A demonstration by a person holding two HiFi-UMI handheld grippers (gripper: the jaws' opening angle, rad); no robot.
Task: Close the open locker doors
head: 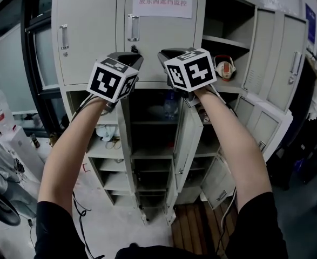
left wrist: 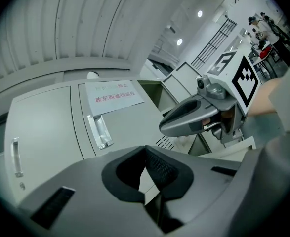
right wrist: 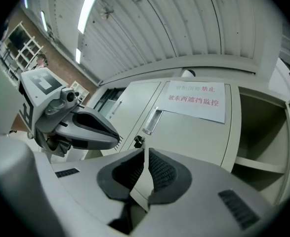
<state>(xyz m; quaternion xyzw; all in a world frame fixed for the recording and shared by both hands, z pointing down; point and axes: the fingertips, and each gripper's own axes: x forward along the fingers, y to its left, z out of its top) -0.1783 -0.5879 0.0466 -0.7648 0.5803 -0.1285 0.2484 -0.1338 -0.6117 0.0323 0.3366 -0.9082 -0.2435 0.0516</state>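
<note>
Closing locker doors: approach stage, no door touched yet as far as the views show.

- Left gripper (left wrist: pixel 145 151): clenched, pads met at the tips, nothing btw them. Sits centre-left of head view, pointing at the cabinet.
- Right gripper (right wrist: pixel 145 153): likewise clenched & empty. Centre-right, just beside the left one.
- Locker bank (head: pixel 90 42): grey steel, fills upper half of frame. Upper-left & upper-centre doors are shut. The centre one carries a paper notice (head: pixel 162 0) and a recessed handle (head: pixel 133 27).
- Open doors (task items):
  - Upper-right door (head: pixel 266 45) is swung wide, its compartment showing a shelf.
  - Centre-left door (head: pixel 125 144) and centre-right door (head: pixel 186 150) are tall mid-row doors, both swung out toward the camera, directly below the grippers.
  - Lower-right door (head: pixel 266 125) is also ajar.
- Contents: bottle (head: pixel 170 104) in the centre compartment btw the two mid-row doors. Red-and-white object (head: pixel 224 68) on the right shelf, type unclear.

Step, est.: lining up on the mid-row pair. Next move needs each gripper brought down-frame to the outer face of its door, near the free edge. Each door then needs a steady push until flush. Closed jaws suit pushing. Upper-right & lower-right doors are left for after.
</note>
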